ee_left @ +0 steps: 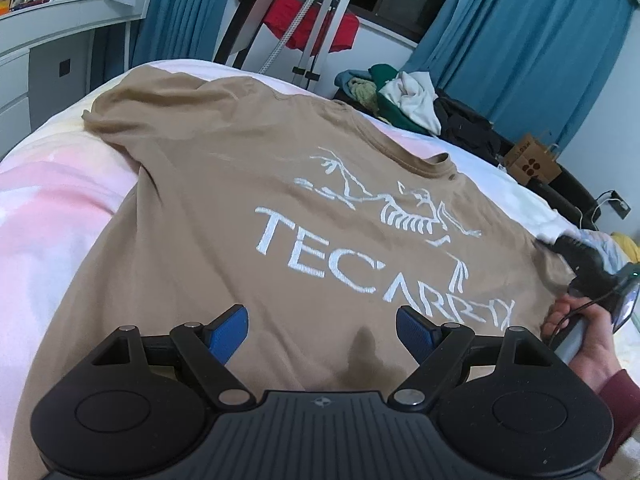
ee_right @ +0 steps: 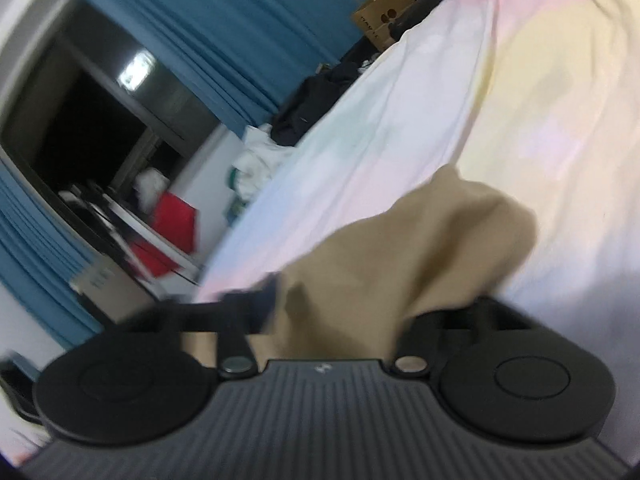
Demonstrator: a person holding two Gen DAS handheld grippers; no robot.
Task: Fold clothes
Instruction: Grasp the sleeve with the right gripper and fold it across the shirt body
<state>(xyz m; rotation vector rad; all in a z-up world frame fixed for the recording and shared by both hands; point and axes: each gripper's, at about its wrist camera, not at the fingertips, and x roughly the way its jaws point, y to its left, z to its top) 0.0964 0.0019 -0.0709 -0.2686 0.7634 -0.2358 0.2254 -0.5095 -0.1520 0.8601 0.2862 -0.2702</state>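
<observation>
Tan cotton T-shirt with white lettering (ee_left: 248,200) fills the left wrist view, spread flat on the pastel tie-dye bedsheet (ee_left: 52,208). Left tongs (ee_left: 322,330) hover low in the frame over its hem, blue pads wide apart, gripping nothing. At the right edge, a hand in a maroon sleeve (ee_left: 580,340) tilts the right tongs (ee_left: 554,242) onto the shirt's sleeve.

Blurred right wrist view: the right tongs (ee_right: 340,304) sit at lower centre, clenched on a bunched fold of tan fabric (ee_right: 420,240), rolled sideways. To fold cleanly, I judge the sleeve should be carried straight across the print with the cloth kept taut, while the left tongs pin the hem.
</observation>
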